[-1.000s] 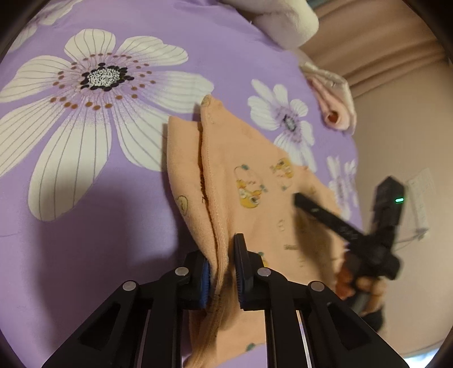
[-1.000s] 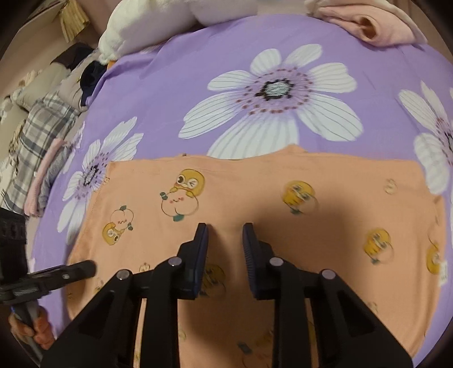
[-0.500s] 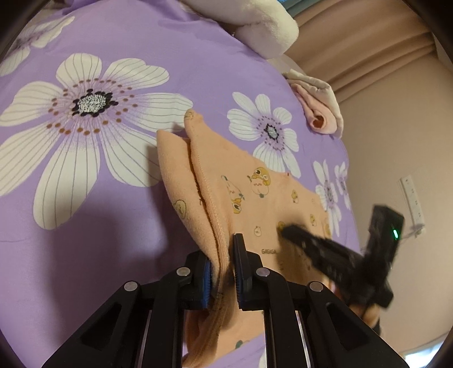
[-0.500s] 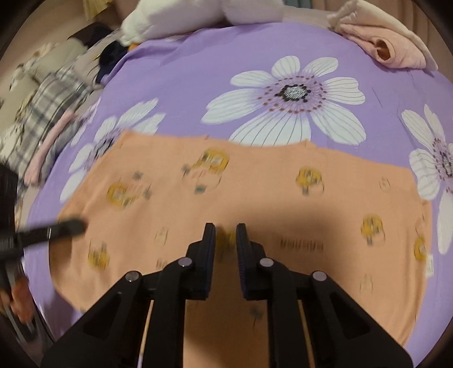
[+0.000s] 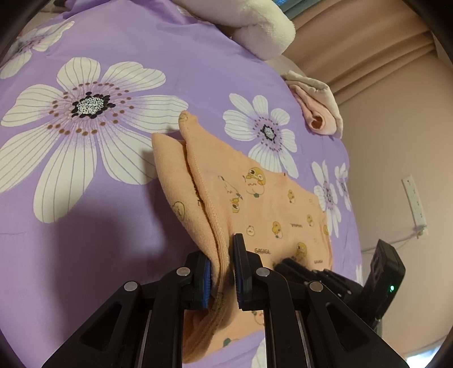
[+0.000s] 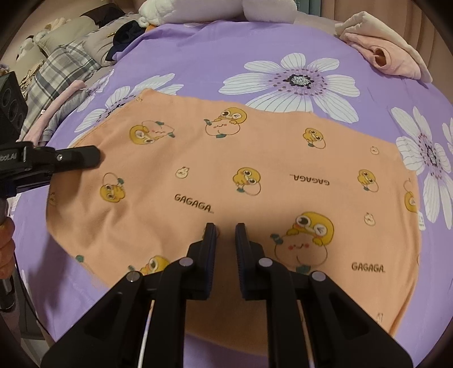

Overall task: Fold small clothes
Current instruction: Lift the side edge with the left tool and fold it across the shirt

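The left gripper [image 5: 222,273] is clenched on a bunched hem of the orange garment [image 5: 254,198], lifting that edge into a ridge above the purple flowered bedsheet [image 5: 85,232]. The right gripper [image 6: 225,243] hangs over the garment's near half; its jaws have just been closing and now stand nearly together with a narrow gap, and nothing shows between the pads. The garment [image 6: 226,169], printed with yellow ducks and "GAGAGA", lies spread flat across the sheet [image 6: 198,56]. Past it, a folded pink cloth [image 6: 385,53] rests near the sheet's far right edge. A white plush pillow [image 5: 254,25] lies beyond. Plaid fabric [image 6: 62,73] sits at far left.
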Demonstrator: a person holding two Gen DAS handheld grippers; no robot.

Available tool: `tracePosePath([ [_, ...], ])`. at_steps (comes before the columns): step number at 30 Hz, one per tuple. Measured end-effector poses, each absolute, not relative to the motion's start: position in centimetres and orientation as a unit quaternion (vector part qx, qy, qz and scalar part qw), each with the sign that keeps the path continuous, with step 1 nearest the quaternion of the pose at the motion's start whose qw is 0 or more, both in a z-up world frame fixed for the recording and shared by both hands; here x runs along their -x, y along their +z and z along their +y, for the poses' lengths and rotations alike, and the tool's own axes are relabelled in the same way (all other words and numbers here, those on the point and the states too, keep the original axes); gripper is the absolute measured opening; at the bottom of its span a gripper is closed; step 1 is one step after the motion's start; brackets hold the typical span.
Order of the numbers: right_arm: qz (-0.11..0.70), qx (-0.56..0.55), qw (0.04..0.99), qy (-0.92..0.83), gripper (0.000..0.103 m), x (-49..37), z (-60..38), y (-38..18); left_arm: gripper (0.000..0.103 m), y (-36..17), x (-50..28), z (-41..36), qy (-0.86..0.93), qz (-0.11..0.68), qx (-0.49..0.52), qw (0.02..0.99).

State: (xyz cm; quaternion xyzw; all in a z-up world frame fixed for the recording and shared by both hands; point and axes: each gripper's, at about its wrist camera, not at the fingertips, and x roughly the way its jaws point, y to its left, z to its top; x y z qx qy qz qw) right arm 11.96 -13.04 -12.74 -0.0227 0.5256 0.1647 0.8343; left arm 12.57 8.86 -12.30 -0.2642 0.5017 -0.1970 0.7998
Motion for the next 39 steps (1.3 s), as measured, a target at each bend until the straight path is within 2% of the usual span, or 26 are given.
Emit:
tracePosePath([
  [15, 0.517, 0.048, 0.838, 0.167, 0.014, -9.7, -12.3, -13.1, 0.010, -11.6, -12.6, 8.2, -0.197, 0.499, 0.260, 0.803],
  [27, 0.501, 0.004, 0.850, 0.160, 0.015, -9.3, -14.7, -11.4, 0.009, -9.4, -12.4, 6.1, -0.208, 0.485, 0.232, 0.817],
  [39, 0.496, -0.043, 0.856, 0.141, 0.016, -9.6, -18.4, -10.9, 0.009, -6.8, -12.9, 0.4, -0.250, 0.476, 0.190, 0.821],
])
